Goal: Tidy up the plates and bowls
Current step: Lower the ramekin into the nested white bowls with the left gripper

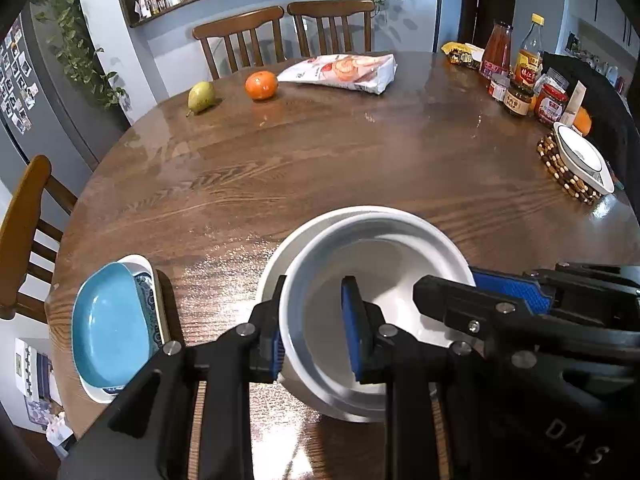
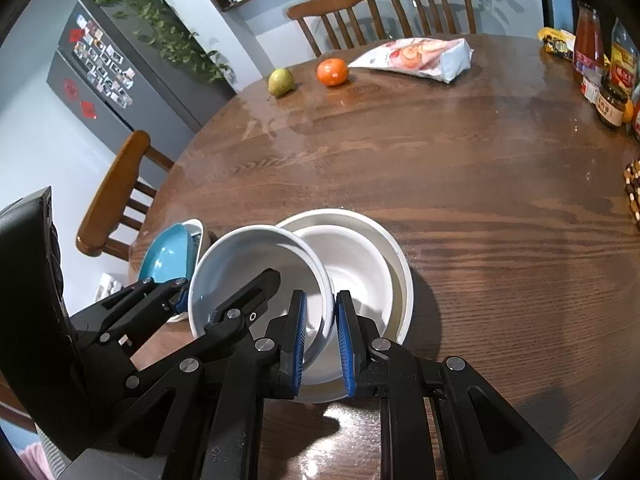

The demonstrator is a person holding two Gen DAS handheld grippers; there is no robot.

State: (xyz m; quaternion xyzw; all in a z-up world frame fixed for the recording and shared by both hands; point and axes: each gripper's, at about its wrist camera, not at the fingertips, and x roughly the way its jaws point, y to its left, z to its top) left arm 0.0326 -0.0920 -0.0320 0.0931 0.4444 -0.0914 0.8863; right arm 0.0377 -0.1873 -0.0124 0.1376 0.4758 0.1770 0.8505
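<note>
A white bowl is held tilted over a wider white bowl that stands on the wooden table. My left gripper straddles the upper bowl's left rim, one pad outside and one inside. My right gripper pinches the same bowl's right rim; it shows in the left wrist view. A blue plate lies on a patterned white plate at the table's left edge. Another white dish sits on a beaded trivet at the right.
A pear, an orange and a snack bag lie at the far side. Bottles and jars stand at the far right. Wooden chairs surround the table; one chair is at the left.
</note>
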